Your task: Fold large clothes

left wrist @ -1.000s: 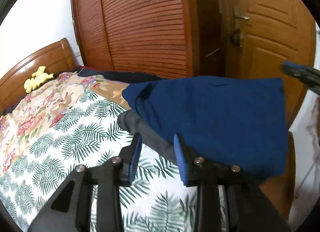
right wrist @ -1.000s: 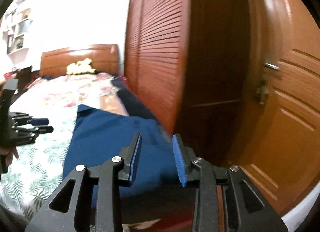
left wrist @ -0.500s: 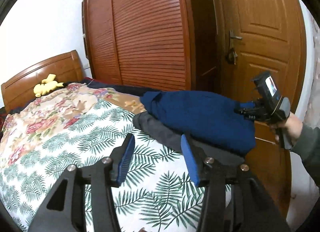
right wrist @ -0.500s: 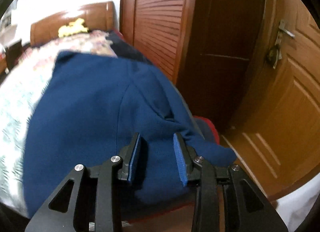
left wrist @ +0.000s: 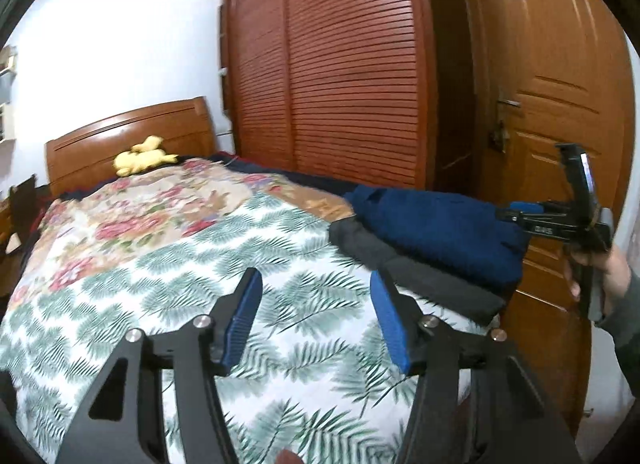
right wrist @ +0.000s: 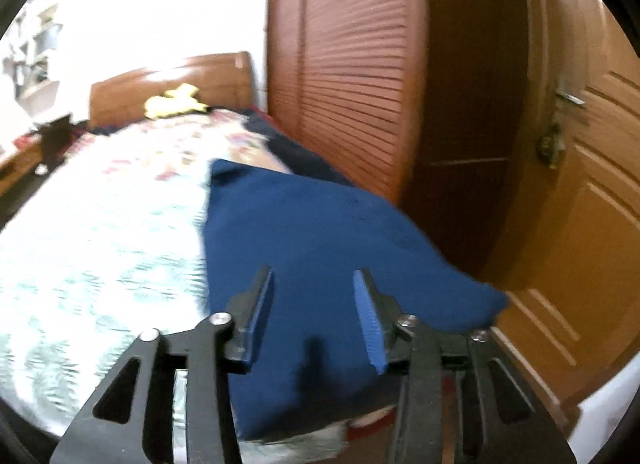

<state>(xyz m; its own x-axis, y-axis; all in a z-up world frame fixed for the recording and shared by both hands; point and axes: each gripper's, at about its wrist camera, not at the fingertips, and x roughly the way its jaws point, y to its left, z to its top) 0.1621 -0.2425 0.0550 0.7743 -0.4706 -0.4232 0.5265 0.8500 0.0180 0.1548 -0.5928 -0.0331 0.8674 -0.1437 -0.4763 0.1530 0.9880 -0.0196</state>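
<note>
A folded blue garment [left wrist: 436, 228] lies on top of a folded dark grey garment [left wrist: 416, 276] at the bed's right corner by the door. It also fills the middle of the right wrist view [right wrist: 320, 248]. My left gripper [left wrist: 316, 316] is open and empty, held above the leaf-print bedspread [left wrist: 168, 288], left of the pile. My right gripper [right wrist: 316, 316] is open and empty, just over the near edge of the blue garment. It shows in the left wrist view [left wrist: 508, 212] at the garment's right end, held by a hand.
A yellow plush toy [left wrist: 140, 156] lies by the wooden headboard [left wrist: 120, 132]. A slatted wardrobe [left wrist: 340, 64] runs along the bed's right side. A wooden door [left wrist: 552, 104] stands right behind the pile. Dark clutter [left wrist: 20, 208] sits at the far left.
Both grippers have drawn back from the blue garment, which now lies flat on the pile. My left gripper has opened wider and lifted away to the left.
</note>
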